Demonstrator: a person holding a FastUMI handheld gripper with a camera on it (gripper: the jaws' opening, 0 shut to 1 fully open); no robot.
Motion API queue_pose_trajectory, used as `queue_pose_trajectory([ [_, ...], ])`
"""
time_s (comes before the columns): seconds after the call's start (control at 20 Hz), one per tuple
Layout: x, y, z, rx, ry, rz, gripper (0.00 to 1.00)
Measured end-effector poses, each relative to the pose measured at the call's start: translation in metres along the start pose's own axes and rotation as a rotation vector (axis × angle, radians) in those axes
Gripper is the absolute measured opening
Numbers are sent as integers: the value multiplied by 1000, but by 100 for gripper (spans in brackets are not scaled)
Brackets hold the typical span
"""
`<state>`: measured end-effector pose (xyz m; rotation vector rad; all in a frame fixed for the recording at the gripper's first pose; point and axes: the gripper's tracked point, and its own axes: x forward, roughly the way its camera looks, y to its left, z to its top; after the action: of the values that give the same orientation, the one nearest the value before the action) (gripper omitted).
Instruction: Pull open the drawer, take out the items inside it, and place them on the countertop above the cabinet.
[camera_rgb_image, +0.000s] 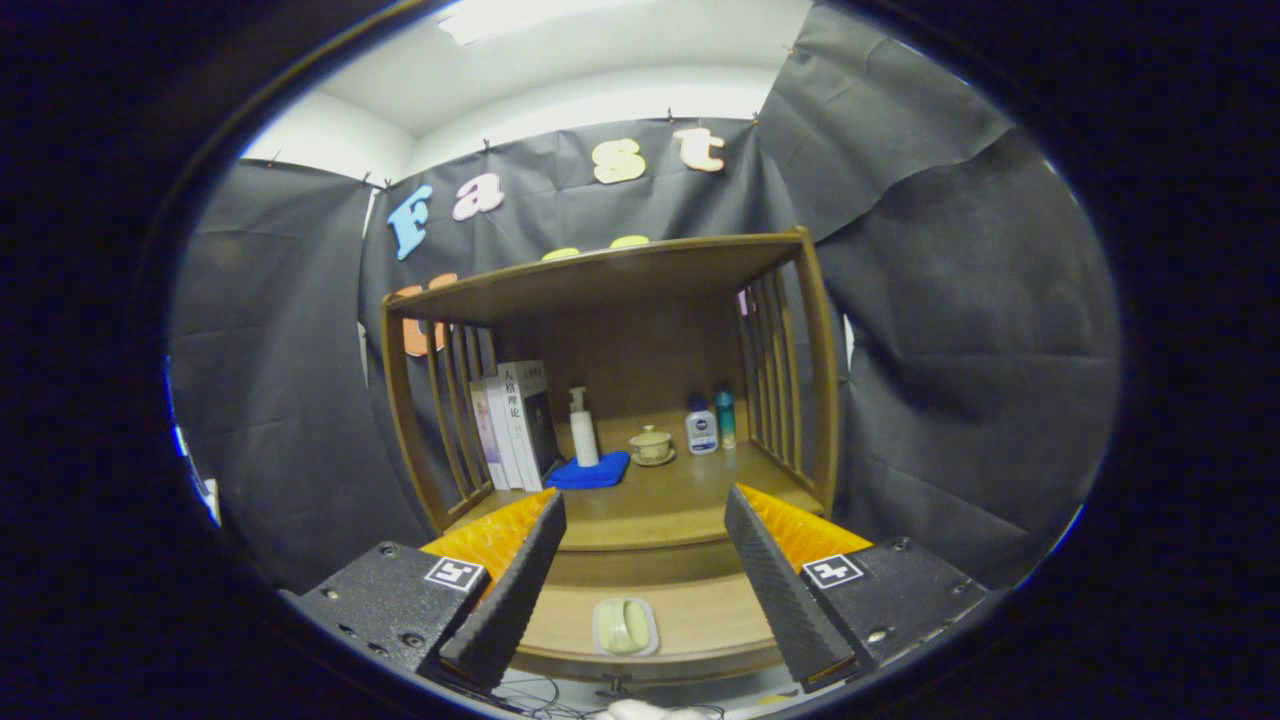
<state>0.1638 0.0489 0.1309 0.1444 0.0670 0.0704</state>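
I see the drawer (640, 625) pulled out below the counter (690, 500), between my claw's (645, 515) wide-open, empty fingers. A pale green soap in a dish (626, 627) lies in it, long axis pointing away from me. On the counter: books (515, 425) with spine writing too small to read, pump bottle (583, 428) on a blue cloth (590, 472), lidded cup (651, 445), two small bottles (710, 425).

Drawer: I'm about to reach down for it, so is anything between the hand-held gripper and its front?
Nothing visible. The hand-held gripper is open, and the drawer with its handle lies between the fingers, with only bare wood around it.
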Motion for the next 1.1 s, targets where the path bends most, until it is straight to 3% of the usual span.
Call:
queue_pose_trajectory([
  [0.15,45,12,0,-1,114,3,100],
  [0.35,99,23,-33,13,306,0,100],
  [0.6,142,21,-111,-7,573,-36,99],
  [0.9,142,13,-194,-112,846,-76,99],
  [1.1,136,9,-222,-160,967,-77,96],
])
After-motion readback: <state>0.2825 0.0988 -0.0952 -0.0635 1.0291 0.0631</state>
